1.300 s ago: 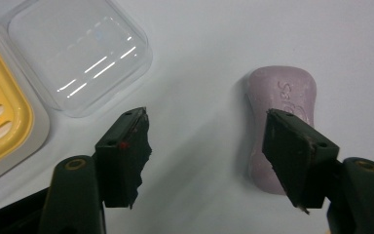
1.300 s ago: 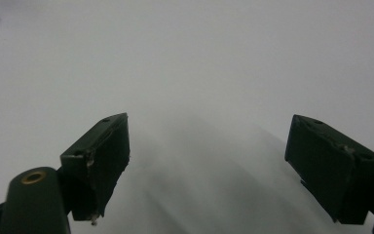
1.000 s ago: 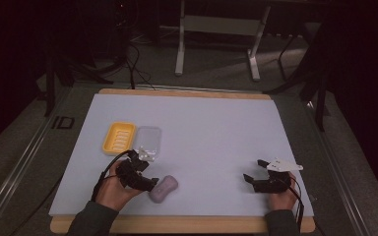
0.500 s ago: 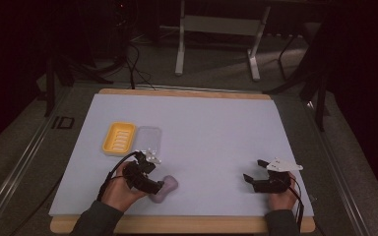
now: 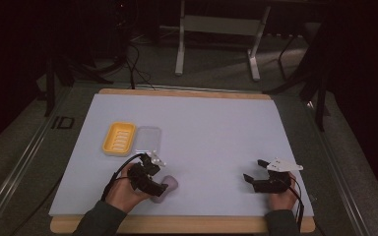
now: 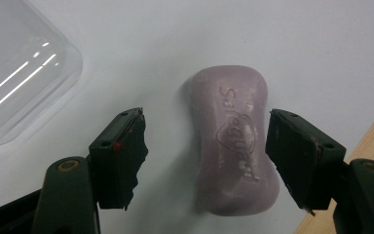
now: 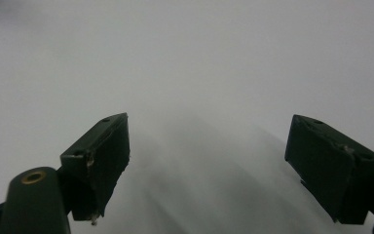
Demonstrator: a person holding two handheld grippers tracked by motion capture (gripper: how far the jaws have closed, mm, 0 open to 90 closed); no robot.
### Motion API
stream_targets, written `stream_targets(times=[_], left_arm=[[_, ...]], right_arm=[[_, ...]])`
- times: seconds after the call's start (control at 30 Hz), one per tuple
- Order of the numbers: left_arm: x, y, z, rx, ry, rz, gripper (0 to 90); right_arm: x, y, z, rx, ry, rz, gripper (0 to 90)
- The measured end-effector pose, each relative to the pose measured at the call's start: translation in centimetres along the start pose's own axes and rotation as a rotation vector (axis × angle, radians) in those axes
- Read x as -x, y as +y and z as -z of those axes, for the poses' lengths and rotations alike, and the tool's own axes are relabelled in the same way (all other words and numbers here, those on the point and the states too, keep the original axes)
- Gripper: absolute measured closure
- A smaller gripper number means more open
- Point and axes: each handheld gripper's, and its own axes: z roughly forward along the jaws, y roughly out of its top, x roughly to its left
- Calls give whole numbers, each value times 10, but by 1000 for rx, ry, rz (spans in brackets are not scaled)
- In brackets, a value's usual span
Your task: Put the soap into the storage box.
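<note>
Broadly, a white mat covers a wooden table, dark floor all round, a metal stand's feet beyond the far edge.

Person's forearms enter from the near edge, one gripper in each hand.

Yellow soap dish, ribbed inside, sits on the mat's left half. Clear lid lies just beside it on its right, flat on the mat; the lid's rounded corner also shows in the left gripper view, upper left.

Right gripper rests low at the mat's near right, well apart from everything else. Jaws spread wide with bare mat between them, nothing grasped.

Left gripper is at the near left, below the dish and lid, tilted down toward the mat. Jaws parted, released, straddling a soap bar without touching it as far as the left gripper view tells.

Soap bar: pale mauve, waisted shape, embossed lettering on top, lying flat on the mat near the wooden front edge. From the high view it shows just past the left gripper, near the lid but apart from it.
</note>
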Motion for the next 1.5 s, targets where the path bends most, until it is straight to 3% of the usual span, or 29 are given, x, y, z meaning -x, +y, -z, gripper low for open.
stream_targets(times=[0.53, 0.93, 1.13, 1.37, 1.5], left_arm=[[12, 3, -19, -57, -19, -60, 325], [15, 3, -32, -104, -35, -73, 351], [14, 3, -36, -117, -23, -79, 398], [14, 5, -37, -159, -18, -135, 486], [13, 8, -38, -180, -22, -158, 487]], right_arm=[[0, 0, 0, 0, 1, 1, 162], [0, 0, 0, 0, 0, 2, 162], [0, 0, 0, -2, 0, 2, 162], [0, 0, 0, -1, 1, 1, 162], [0, 0, 0, -2, 1, 0, 162]])
